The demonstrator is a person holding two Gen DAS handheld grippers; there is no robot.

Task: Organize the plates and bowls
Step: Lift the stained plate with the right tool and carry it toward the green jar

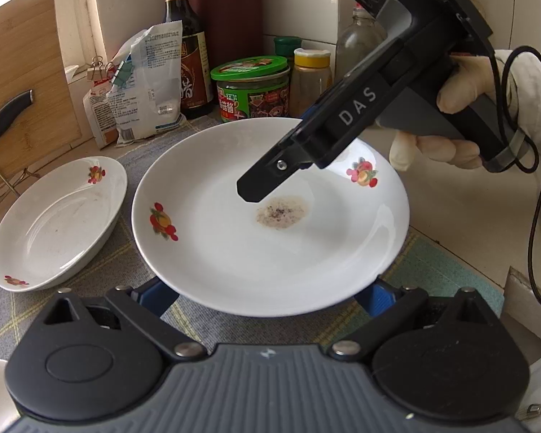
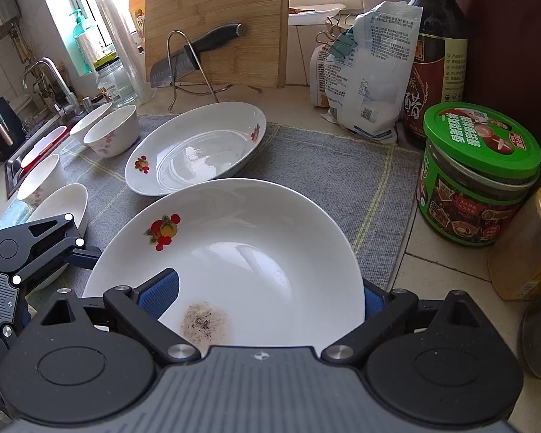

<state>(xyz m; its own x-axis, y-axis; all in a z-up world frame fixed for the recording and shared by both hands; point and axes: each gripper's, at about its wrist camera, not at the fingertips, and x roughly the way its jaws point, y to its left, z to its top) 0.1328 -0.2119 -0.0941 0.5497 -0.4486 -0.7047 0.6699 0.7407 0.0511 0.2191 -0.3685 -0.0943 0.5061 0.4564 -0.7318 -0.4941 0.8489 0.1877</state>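
A large white plate (image 1: 270, 245) (image 2: 234, 252) with fruit decals and a brown speckled stain lies on the grey mat (image 2: 324, 173). My right gripper (image 2: 267, 296) (image 1: 256, 187) is open and straddles the plate's rim. Its left pad (image 2: 158, 296) lies over the plate's inside, and the other pad is mostly hidden behind the rim. My left gripper (image 1: 267, 288) (image 2: 86, 252) is open at the plate's opposite edge, its fingertips hidden under the rim. A second decal plate (image 1: 57, 223) (image 2: 194, 148) sits beside it. Several white bowls (image 2: 111, 133) stand further left.
A green-lidded jar (image 2: 479, 173) (image 1: 250, 86), a dark sauce bottle (image 2: 436, 54) and a clipped bag (image 2: 371, 72) crowd the counter behind the mat. A cutting board (image 2: 216, 18) with a cleaver stands at the back. The sink (image 2: 18, 166) lies at far left.
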